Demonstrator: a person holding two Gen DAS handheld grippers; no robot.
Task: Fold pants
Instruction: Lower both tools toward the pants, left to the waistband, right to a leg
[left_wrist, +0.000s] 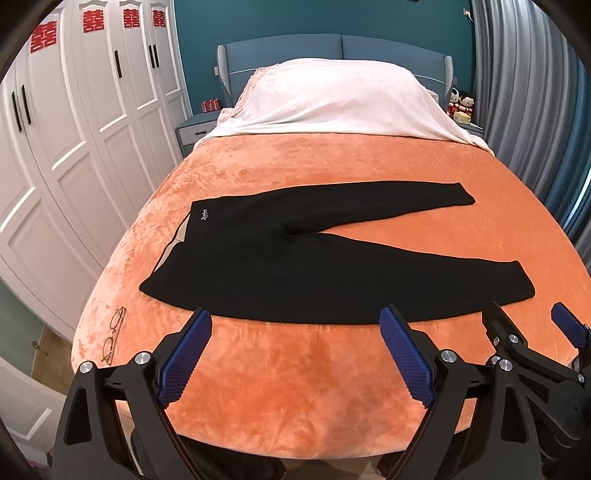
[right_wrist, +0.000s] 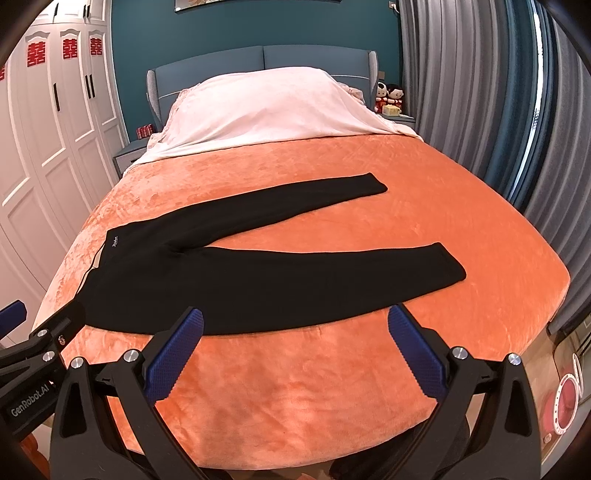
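Pants (left_wrist: 295, 258) flat on bed (left_wrist: 295, 387), tongs wide

Left hand-held gripper (left_wrist: 295, 319) jaws spread wide, right hand-held gripper (right_wrist: 295, 319) likewise, side by side

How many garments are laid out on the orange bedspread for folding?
1: the black pants lie flat across the orange bedspread, waistband at the left, legs spread toward the right. Both grippers hover open at the near edge, touching nothing.

Both wrist cameras are looking from the foot of the bed (left_wrist: 295, 387) toward the headboard (right_wrist: 258, 59), near its edge, the left sitting leftward, sharing the pants (left_wrist: 295, 266) and each other's tongs.
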